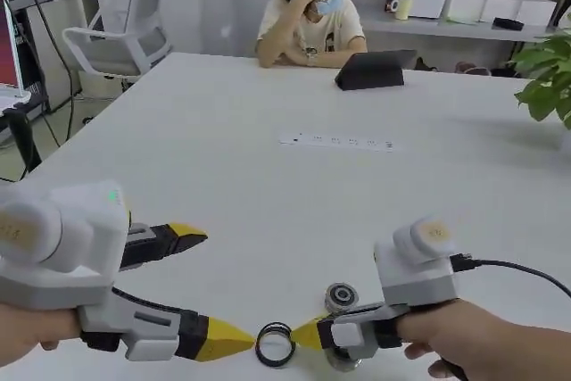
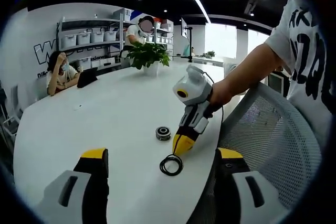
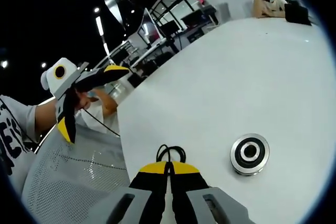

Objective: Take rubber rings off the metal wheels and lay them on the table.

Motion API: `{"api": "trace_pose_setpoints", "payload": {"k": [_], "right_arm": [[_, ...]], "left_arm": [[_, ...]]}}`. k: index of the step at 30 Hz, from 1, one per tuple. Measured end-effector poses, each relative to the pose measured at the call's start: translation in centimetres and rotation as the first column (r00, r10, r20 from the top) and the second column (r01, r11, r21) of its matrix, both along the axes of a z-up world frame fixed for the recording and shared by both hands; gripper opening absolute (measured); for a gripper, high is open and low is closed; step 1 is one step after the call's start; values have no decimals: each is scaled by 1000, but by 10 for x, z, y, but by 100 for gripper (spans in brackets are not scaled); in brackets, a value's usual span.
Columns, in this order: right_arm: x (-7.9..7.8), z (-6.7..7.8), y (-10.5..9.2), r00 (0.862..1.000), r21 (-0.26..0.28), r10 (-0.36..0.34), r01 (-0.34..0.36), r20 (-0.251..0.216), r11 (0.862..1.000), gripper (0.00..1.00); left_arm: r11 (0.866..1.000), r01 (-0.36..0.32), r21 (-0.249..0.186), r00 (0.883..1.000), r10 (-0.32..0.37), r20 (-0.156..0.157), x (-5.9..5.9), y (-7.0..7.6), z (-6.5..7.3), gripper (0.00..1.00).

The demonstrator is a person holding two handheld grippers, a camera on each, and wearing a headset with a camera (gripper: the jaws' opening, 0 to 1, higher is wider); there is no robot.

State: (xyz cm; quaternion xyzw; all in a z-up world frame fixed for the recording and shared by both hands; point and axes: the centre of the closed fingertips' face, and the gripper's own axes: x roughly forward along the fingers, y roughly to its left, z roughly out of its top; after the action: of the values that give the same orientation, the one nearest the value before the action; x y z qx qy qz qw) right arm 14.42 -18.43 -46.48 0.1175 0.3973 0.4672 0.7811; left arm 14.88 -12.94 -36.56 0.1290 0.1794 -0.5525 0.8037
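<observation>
Our left gripper (image 1: 210,290) holds its jaws wide apart. Our right gripper (image 3: 169,166), jaws together, touches the rubber rings (image 3: 171,153) on the bench (image 3: 236,77), lower centre, beside the metal wheel (image 3: 250,154).

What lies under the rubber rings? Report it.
White table, bare beneath them. The rubber rings lie flat on it; their edge runs into the shut tips of the right gripper, which cover it.

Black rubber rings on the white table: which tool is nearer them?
Right. The right tool looks shut on the black rubber rings; the left tool hangs open, short of them.
</observation>
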Motion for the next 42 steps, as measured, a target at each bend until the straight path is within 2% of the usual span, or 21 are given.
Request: {"api": "trace_pose_setpoints", "payload": {"k": [7,15,21,29,33,37,42], "right_arm": [[1,-2,1,1000,-20,10,-10,24,1000,2],[9,-1,-5,998,-35,-16,18,65,999,4],[13,7,-7,996,-14,-28,30,87,999,7],[21,35,-11,985,37,-57,51,164,998,9],[22,45,-16,979,45,-70,62,194,997,13],[21,55,-23,970,53,-83,72,229,996,17],[23,74,-35,955,89,-125,104,270,991,21]], "left_arm": [[1000,-1,4,1000,1,0,-1,0,-1,81],[1000,-2,7,1000,2,-5,-3,1,-2,80],[1000,-1,12,1000,1,-4,-3,2,-3,80],[1000,8,13,1000,-8,-2,-5,-1,-1,80],[1000,16,15,1000,-16,4,-7,-3,0,80],[1000,22,20,1000,-23,3,-8,-4,0,81],[1000,24,12,1000,-24,3,-8,-6,4,80]]}}
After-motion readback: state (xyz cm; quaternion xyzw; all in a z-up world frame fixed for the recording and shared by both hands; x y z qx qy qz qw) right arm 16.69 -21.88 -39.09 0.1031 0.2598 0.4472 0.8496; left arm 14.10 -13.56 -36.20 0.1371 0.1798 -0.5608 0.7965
